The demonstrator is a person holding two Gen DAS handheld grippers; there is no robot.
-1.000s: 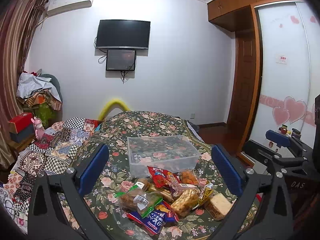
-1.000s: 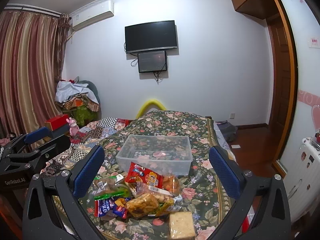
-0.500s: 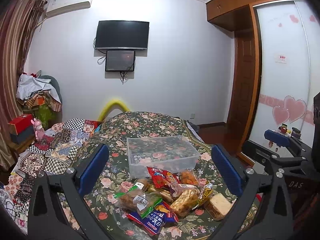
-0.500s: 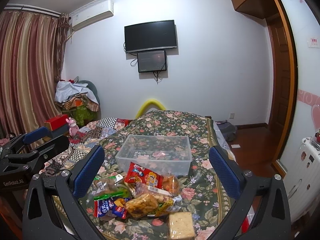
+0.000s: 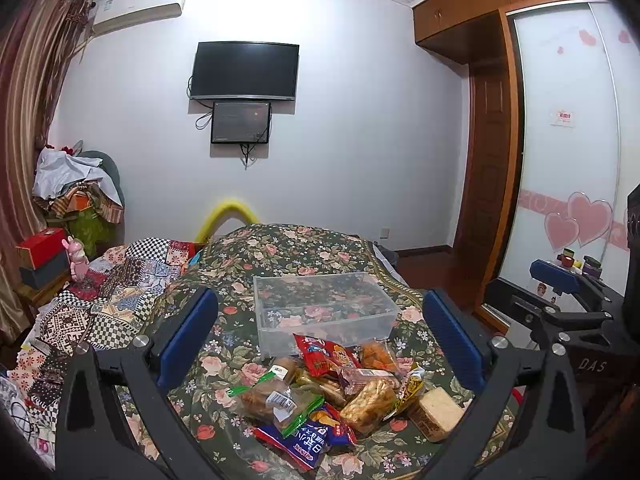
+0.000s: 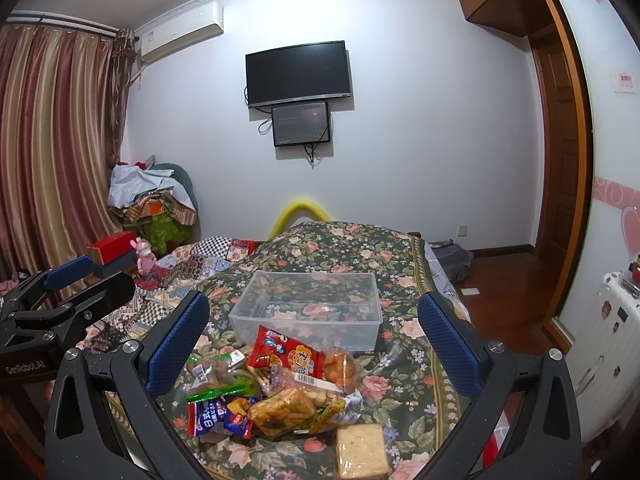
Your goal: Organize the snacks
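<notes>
A clear plastic box (image 5: 324, 312) stands empty on the floral bedspread (image 5: 288, 252); it also shows in the right wrist view (image 6: 308, 312). In front of it lies a pile of snack packets: a red chip bag (image 5: 326, 356) (image 6: 286, 354), a blue packet (image 5: 306, 442) (image 6: 208, 418), a green-edged bread bag (image 5: 276, 398), a bag of fried snacks (image 6: 282, 404) and a wrapped cake slice (image 5: 438, 418) (image 6: 362, 454). My left gripper (image 5: 320, 336) is open and empty above the pile. My right gripper (image 6: 312, 340) is open and empty above it too.
A patchwork quilt (image 5: 116, 292) lies left of the floral spread. Boxes and a pink toy (image 5: 78, 258) stand at the far left. A wardrobe with a sliding door (image 5: 560, 160) is on the right. The other gripper shows at each view's edge (image 5: 560, 304) (image 6: 60, 300).
Both views have shifted very slightly; the grippers hover almost still. Snacks and box have not moved.
</notes>
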